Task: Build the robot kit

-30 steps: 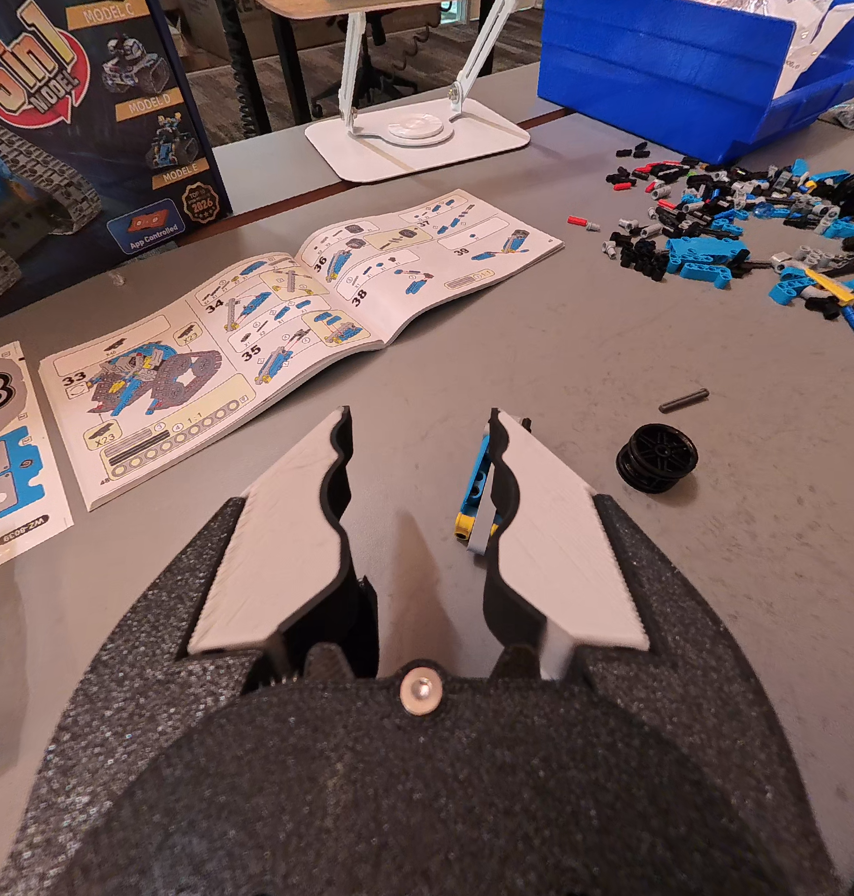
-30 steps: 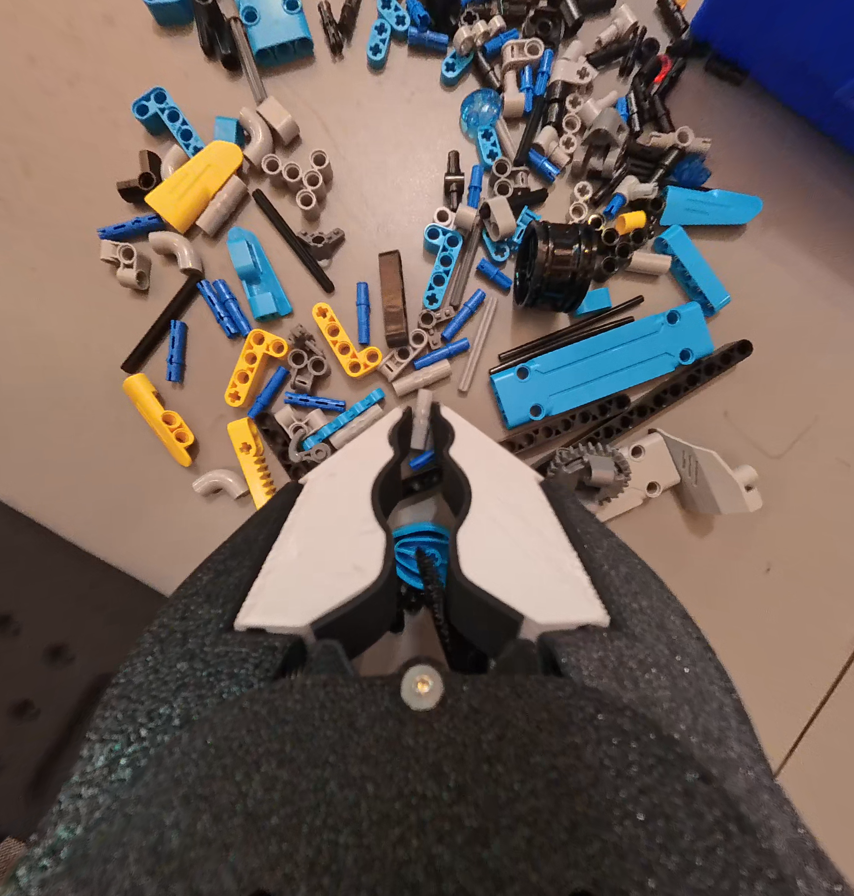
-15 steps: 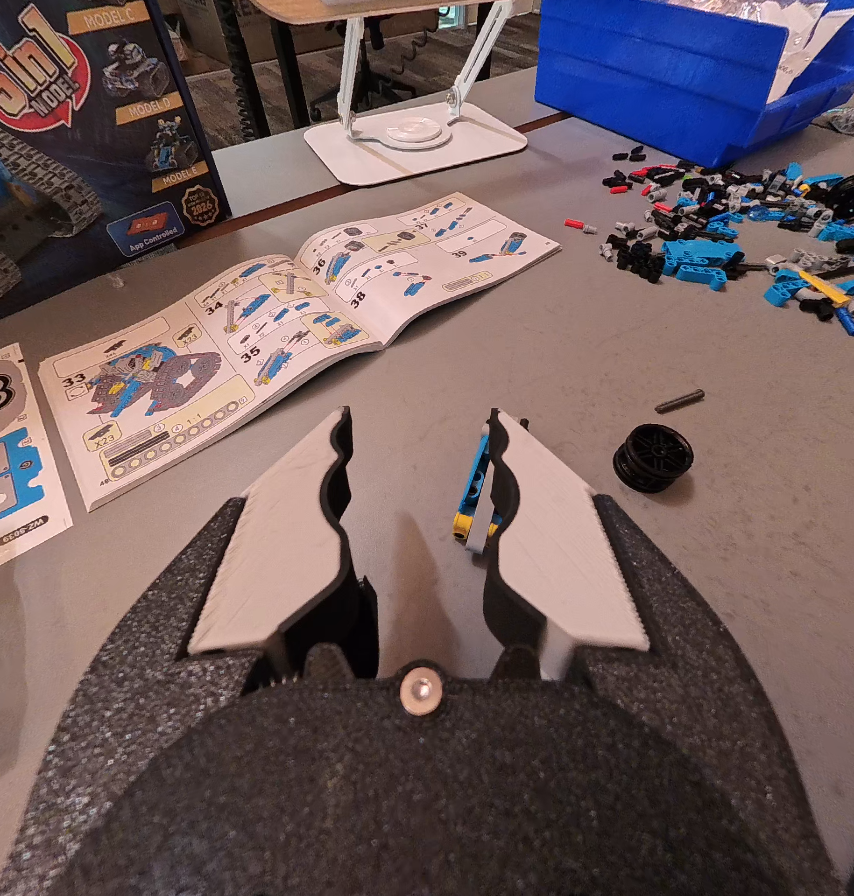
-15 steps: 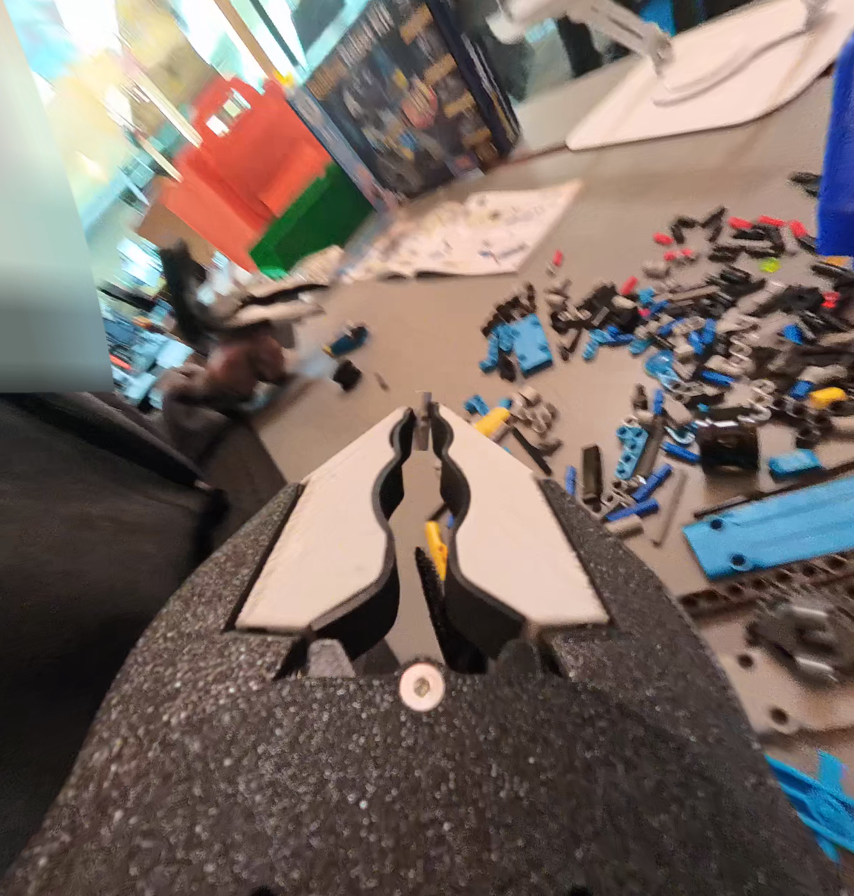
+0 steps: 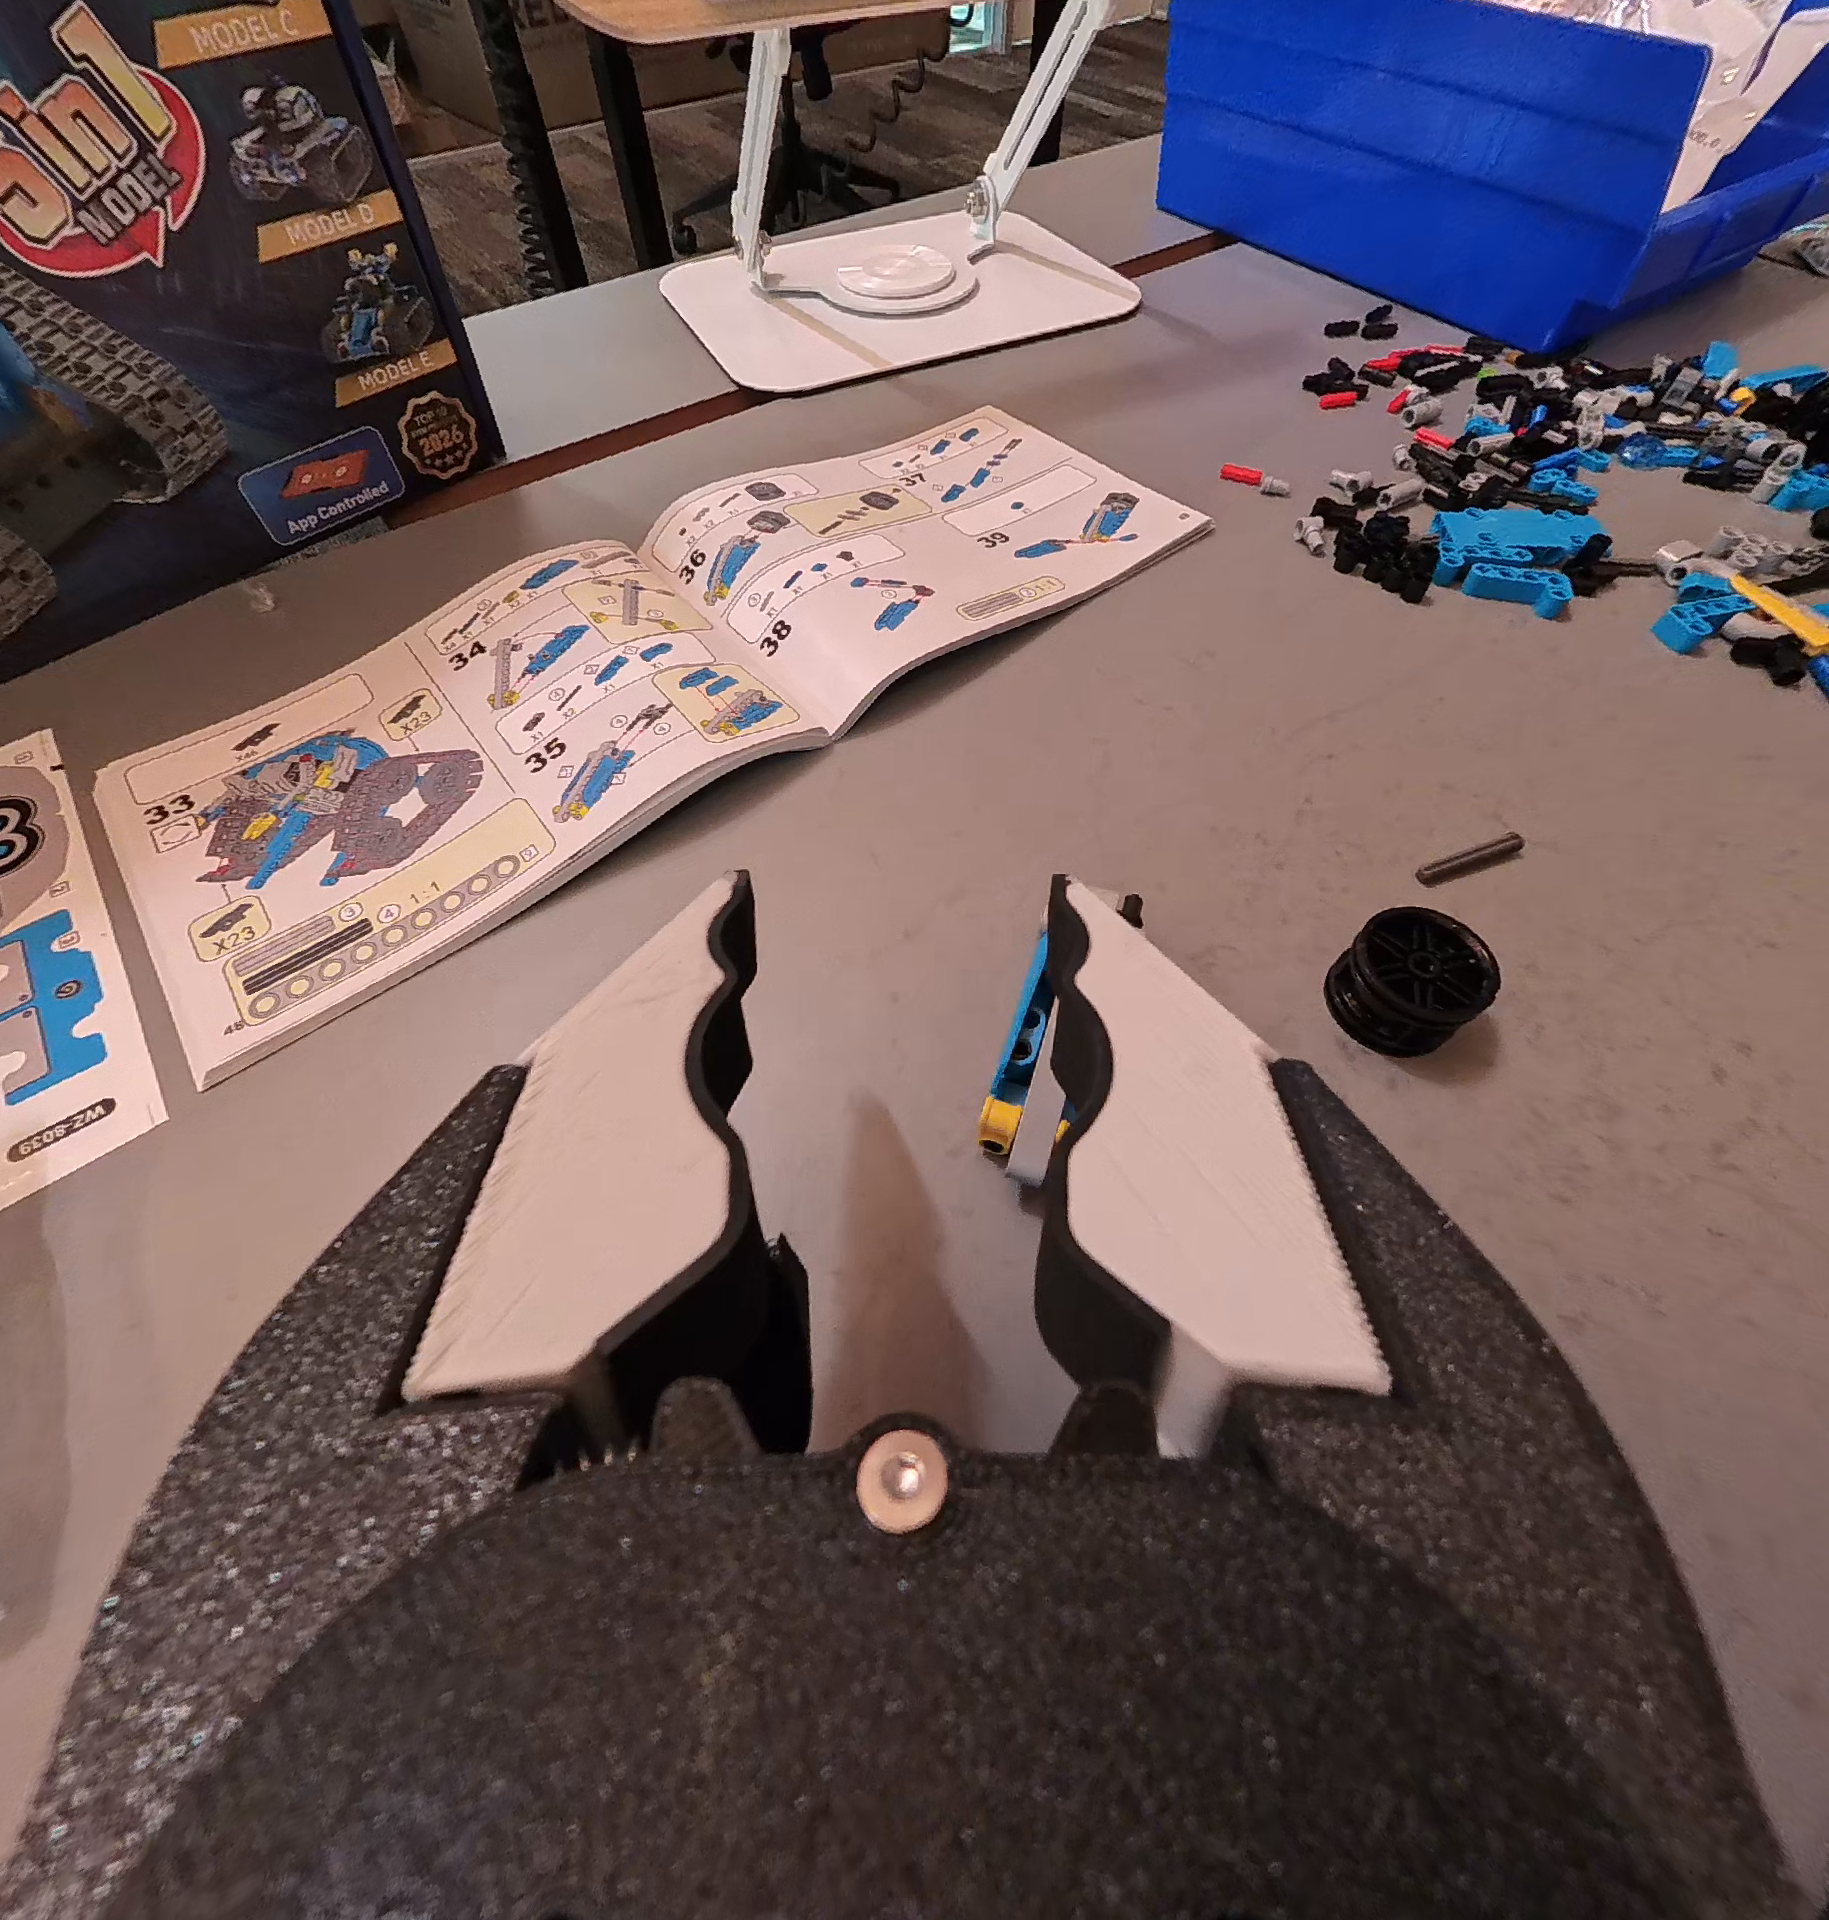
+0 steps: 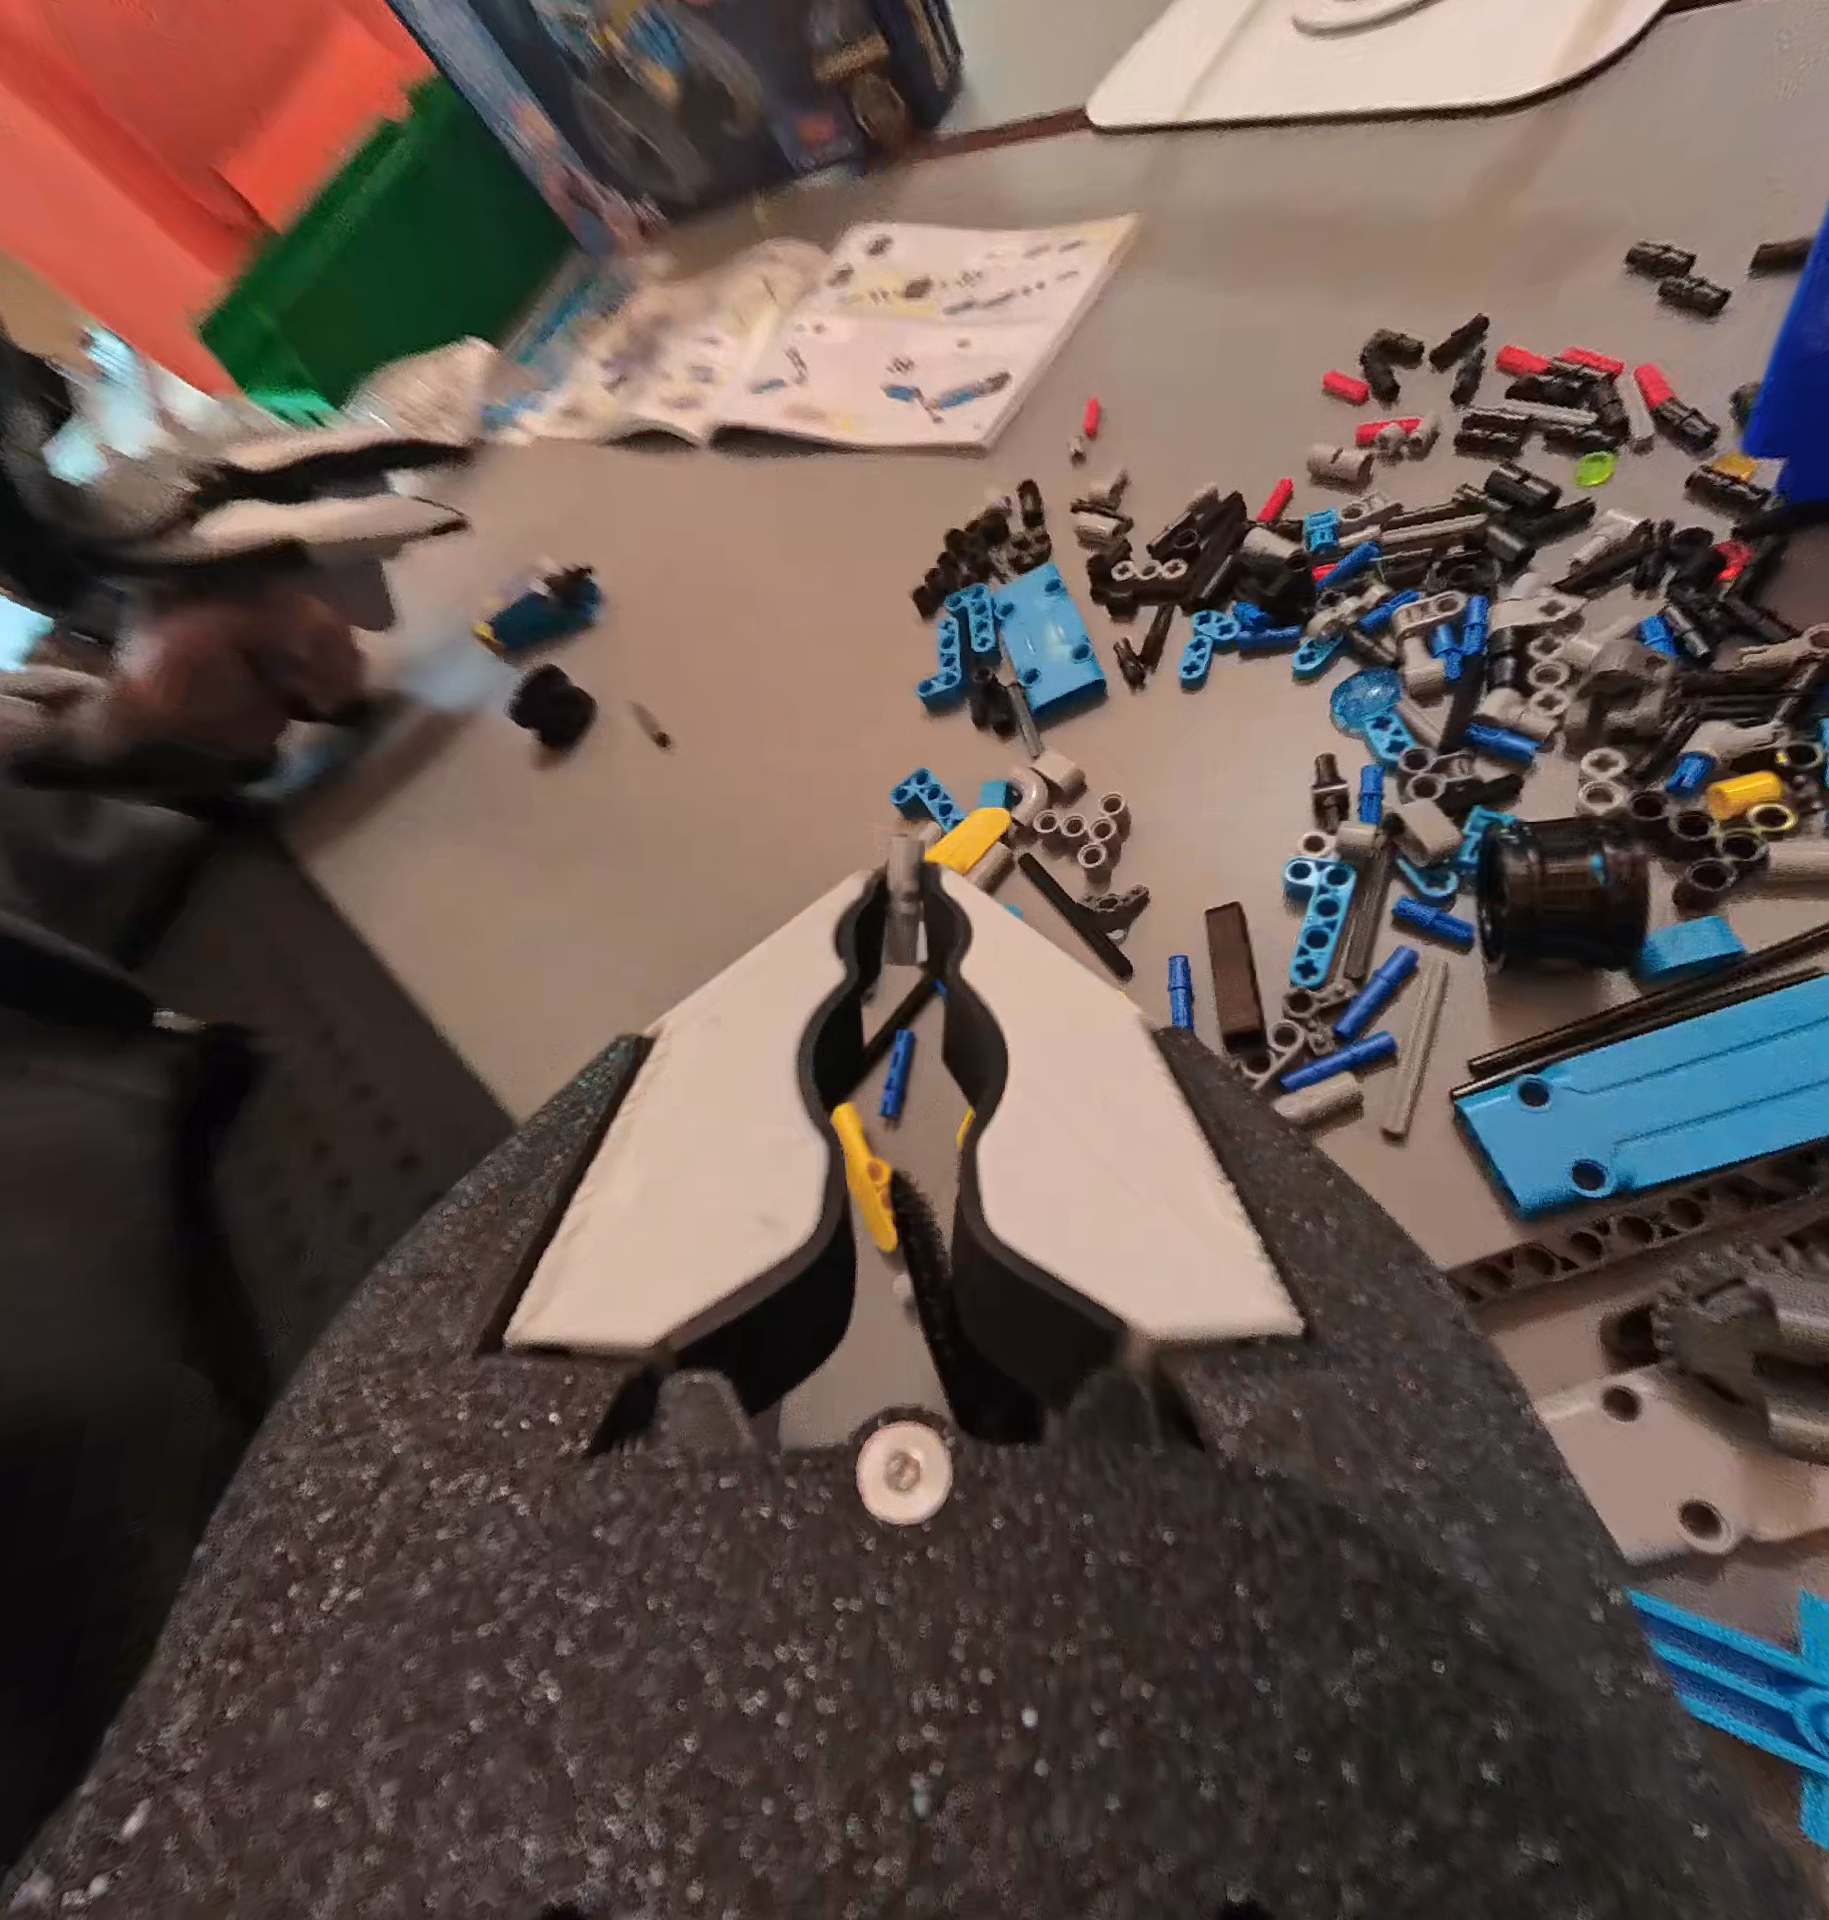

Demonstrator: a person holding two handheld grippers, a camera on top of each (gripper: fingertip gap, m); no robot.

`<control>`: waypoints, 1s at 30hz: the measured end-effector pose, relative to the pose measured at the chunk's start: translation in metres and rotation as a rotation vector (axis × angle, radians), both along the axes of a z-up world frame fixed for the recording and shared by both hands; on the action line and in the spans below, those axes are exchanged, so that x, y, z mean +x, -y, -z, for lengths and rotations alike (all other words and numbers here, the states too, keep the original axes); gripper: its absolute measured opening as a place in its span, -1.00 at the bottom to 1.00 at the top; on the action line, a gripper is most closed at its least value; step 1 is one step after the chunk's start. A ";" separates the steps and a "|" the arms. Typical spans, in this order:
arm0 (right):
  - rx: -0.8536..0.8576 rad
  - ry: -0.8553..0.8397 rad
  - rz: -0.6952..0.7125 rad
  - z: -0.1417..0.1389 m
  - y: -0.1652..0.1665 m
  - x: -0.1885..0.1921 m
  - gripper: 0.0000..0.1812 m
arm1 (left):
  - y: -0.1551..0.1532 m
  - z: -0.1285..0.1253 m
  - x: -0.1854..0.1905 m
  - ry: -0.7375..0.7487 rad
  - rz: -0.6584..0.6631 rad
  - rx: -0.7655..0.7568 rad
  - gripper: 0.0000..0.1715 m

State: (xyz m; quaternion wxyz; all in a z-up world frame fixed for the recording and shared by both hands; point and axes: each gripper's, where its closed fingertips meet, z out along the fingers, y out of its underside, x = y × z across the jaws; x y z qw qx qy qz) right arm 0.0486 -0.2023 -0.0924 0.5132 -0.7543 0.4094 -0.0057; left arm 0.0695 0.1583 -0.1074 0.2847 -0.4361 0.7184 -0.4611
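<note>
Here the right hand-held gripper point(image 6: 905, 894) pinches a grey pin point(image 6: 902, 902); the left hand-held gripper point(image 5: 899, 904) gapes beside a blue beam point(image 5: 1024, 1023).

One booklet point(image 5: 640, 665), one blue bin point(image 5: 1461, 156)

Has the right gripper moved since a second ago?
Yes. The right gripper, shut on a grey peg, has lifted and tilted up from the heap of parts.

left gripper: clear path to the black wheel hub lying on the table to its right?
Probably yes. The left gripper is open and empty above the grey table, and the black plastic wheel hub lies alone beside its right finger, with only a short dark axle pin just beyond it.
</note>
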 end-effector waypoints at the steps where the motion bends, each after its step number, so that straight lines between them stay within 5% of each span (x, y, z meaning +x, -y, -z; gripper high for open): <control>1: -0.042 0.019 0.016 0.005 -0.003 0.001 -0.92 | 0.000 0.000 0.000 0.000 0.000 -0.002 -0.34; 9: -0.344 0.042 0.067 0.030 0.011 0.002 -0.92 | 0.002 0.002 -0.001 -0.013 0.014 -0.005 -0.34; 14: -0.524 0.013 0.217 0.040 0.066 0.018 -0.92 | 0.003 0.002 -0.002 -0.017 0.020 -0.013 -0.34; 22: -0.535 -0.130 0.267 0.066 0.098 0.014 -0.92 | 0.002 0.003 -0.001 -0.029 0.015 -0.024 -0.34; 30: -0.476 0.004 0.160 0.041 0.075 0.006 -0.74 | 0.000 0.005 0.002 -0.034 0.001 -0.010 -0.35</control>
